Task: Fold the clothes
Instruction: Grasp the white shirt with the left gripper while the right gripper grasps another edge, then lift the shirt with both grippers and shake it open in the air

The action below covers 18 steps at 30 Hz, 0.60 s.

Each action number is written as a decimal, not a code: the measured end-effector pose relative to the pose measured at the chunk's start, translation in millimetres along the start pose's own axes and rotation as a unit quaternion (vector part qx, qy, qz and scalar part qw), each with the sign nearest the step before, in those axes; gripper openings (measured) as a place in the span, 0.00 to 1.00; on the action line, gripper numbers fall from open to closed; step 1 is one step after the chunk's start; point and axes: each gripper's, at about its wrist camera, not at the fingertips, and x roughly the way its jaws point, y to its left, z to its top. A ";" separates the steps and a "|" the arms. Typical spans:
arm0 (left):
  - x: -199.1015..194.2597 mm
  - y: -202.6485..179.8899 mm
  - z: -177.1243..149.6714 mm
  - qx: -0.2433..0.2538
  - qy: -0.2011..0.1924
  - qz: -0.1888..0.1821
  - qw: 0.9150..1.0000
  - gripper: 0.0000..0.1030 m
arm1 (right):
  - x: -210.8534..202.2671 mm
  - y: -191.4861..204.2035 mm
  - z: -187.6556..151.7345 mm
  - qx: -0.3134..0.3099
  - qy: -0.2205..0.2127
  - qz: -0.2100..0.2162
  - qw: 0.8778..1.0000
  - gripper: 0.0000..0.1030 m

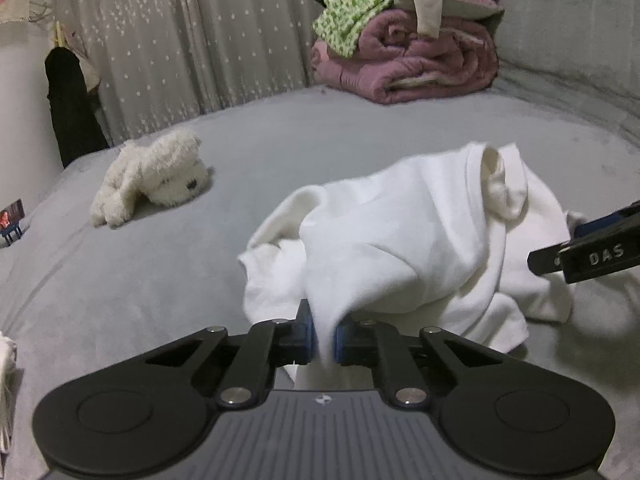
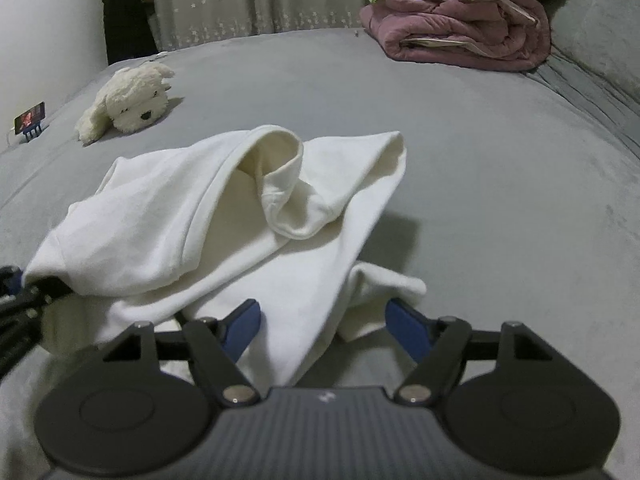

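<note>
Left fingers (image 1: 309,334) pinch white garment (image 1: 404,240); right fingers (image 2: 404,330) apart.

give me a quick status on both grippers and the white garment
Left gripper shut on white garment. Right gripper open, fabric between pads, not pinched. Garment crumpled on grey bed. Nothing in the way.

Left gripper (image 1: 323,334), 6 o'clock: blue pads pinched on a fold of the white garment (image 1: 408,240), which lies crumpled at centre on the grey bed (image 1: 120,280). Right gripper (image 1: 576,248), 3 o'clock: black finger at the garment's edge; jaw state not visible. White plush dog (image 1: 152,176), 10 o'clock, lying apart. Folded mauve quilt (image 1: 408,68) under stacked clothes, 1 o'clock. Star-patterned curtain (image 1: 180,40), 11 o'clock.
</note>
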 end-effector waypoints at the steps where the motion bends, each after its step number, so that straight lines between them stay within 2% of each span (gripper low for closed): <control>1: -3.5 3.4 1.3 -0.004 -0.005 0.000 1.000 0.09 | 0.3 -1.7 1.1 -0.001 -0.002 0.000 1.000 0.70; 5: -14.8 21.6 7.1 -0.031 -0.019 -0.001 0.999 0.08 | 2.5 -12.8 8.7 0.009 -0.014 -0.006 1.000 0.68; 9: -21.6 47.8 11.5 -0.064 -0.025 0.015 0.998 0.08 | 14.8 -14.4 13.4 -0.011 -0.024 -0.006 1.000 0.65; 11: -24.9 62.6 12.9 -0.080 -0.030 0.023 0.996 0.08 | 20.2 -10.4 15.3 -0.037 -0.036 -0.013 0.999 0.60; 15: -30.7 89.7 12.6 -0.104 -0.038 0.037 0.993 0.08 | 23.8 -8.0 21.8 -0.070 -0.074 -0.036 0.994 0.60; 18: -34.1 103.2 12.3 -0.112 -0.041 0.046 0.992 0.08 | 22.4 5.4 17.5 -0.145 -0.111 -0.064 0.981 0.62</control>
